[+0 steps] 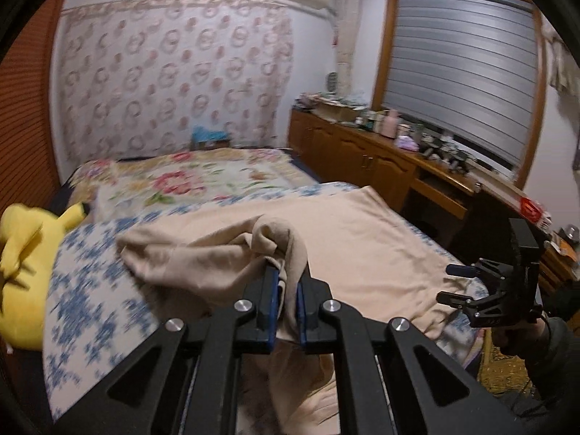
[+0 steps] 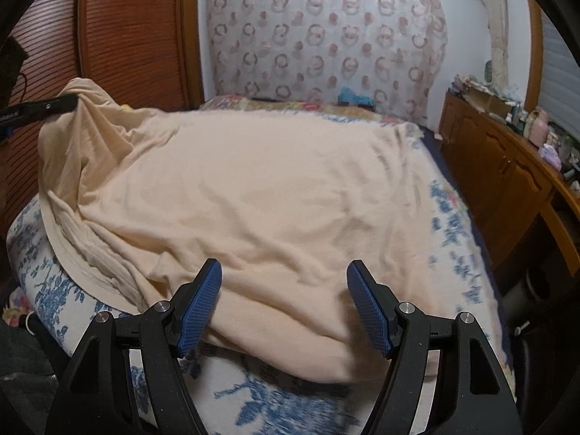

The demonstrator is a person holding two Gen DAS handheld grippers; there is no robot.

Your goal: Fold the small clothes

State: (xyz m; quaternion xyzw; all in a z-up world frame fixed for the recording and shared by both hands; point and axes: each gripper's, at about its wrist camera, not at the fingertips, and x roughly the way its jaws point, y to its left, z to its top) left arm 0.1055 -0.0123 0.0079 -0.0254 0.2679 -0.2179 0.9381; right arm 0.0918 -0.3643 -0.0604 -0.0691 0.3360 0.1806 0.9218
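On the bed (image 2: pixel 453 217), the cream garment (image 2: pixel 253 188) lies spread; left claw (image 1: pixel 287 290) clamped on its raised left edge, right claw (image 2: pixel 284 304) apart at the near edge. Carry the fold across evenly, keeping the cloth taut.

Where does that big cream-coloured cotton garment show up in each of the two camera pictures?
Left wrist view: cream cotton garment fills the lower centre, a fold pinched in the left gripper.
Right wrist view: it covers the middle, above the open right gripper.
Shared landmark: the blue-flowered white bedsheet underneath.
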